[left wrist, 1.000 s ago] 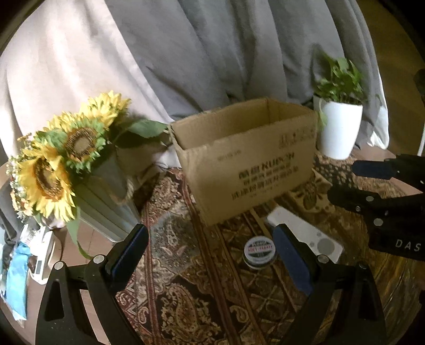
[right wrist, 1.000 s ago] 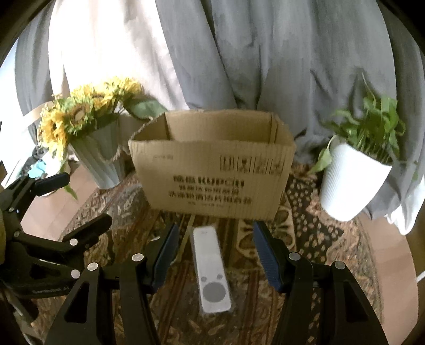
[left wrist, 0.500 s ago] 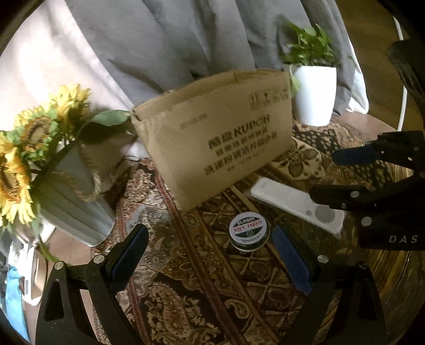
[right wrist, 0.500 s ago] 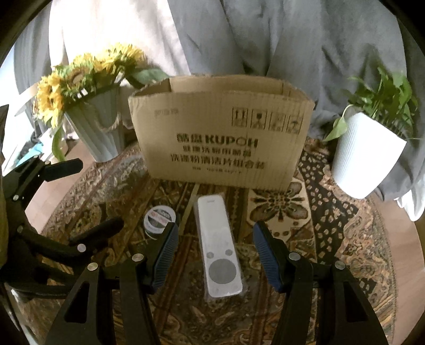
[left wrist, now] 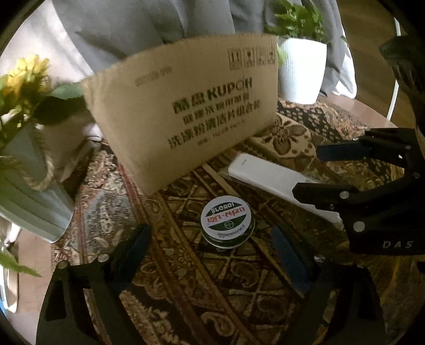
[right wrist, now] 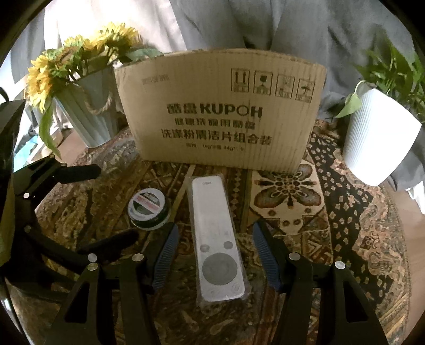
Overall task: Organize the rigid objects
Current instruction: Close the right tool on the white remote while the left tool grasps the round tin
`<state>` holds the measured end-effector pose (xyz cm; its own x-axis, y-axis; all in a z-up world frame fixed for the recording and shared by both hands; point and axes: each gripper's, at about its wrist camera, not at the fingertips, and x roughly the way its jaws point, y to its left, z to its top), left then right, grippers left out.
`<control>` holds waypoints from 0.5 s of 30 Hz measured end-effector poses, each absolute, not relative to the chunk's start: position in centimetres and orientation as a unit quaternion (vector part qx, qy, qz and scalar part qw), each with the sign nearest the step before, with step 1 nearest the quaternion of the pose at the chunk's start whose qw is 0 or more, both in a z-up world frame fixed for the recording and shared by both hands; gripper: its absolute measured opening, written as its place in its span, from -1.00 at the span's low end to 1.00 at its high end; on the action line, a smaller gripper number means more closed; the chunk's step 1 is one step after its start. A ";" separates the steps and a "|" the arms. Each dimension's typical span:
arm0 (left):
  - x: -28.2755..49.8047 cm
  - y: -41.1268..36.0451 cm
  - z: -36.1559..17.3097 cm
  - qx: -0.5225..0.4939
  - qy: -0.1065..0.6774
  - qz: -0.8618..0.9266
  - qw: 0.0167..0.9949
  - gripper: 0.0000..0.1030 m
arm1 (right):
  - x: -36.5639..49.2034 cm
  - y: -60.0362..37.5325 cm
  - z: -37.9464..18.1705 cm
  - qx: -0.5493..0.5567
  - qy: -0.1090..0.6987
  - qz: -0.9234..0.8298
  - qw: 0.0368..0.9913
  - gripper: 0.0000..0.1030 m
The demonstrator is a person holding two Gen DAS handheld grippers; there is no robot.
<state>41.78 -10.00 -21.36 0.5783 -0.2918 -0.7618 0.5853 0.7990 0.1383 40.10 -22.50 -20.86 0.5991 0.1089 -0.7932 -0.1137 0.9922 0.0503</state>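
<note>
A patterned rug (right wrist: pixel 345 225) covered the round table, and on it stood the cardboard box (right wrist: pixel 220 114), the landmark for everything else. The box stood upright with its printed side facing both cameras; its inside could not be seen. To the box's left stood a pale ribbed vase (right wrist: pixel 87 116) holding sunflowers (right wrist: pixel 53 71), just beside the box's left edge. To the box's right, a little apart, stood a white ribbed pot (right wrist: pixel 377 143) with a green plant (right wrist: pixel 393 66). Grey cloth (right wrist: pixel 239 24) hung behind the box.

In front of the box lay a white remote (right wrist: pixel 216 238), flat on the rug, its far end near the box's foot. A small round tin (left wrist: pixel 226 220) with a white and green lid sat in front of the box too, just left of the remote.

The right gripper (right wrist: pixel 215 254) had its jaws spread on either side of the remote's button end, the pads not touching it. The left gripper (left wrist: pixel 209 244) had its jaws spread wide and was closing them, with the tin lying just ahead of the gap, untouched.
</note>
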 end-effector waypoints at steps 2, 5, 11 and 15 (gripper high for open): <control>42.1 -10.3 -21.9 0.193 0.388 -0.258 0.863 0.76 | 40.4 -22.6 -21.4 0.001 0.450 0.064 0.891 0.16; 42.6 -10.7 -22.4 0.195 0.394 -0.269 0.857 0.71 | 40.7 -22.6 -22.0 -0.004 0.455 0.067 0.888 0.16; 43.4 -11.2 -23.2 0.199 0.401 -0.278 0.850 0.60 | 41.3 -22.9 -22.9 0.002 0.461 0.075 0.884 0.16; 43.6 -11.3 -23.4 0.201 0.401 -0.284 0.848 0.55 | 41.8 -23.0 -23.5 0.008 0.465 0.082 0.881 0.16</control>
<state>43.56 -11.33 -23.43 0.5176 -0.3198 -0.7936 0.6419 0.7584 0.1130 41.75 -23.04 -23.50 0.5536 0.1522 -0.8188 -0.1366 0.9864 0.0911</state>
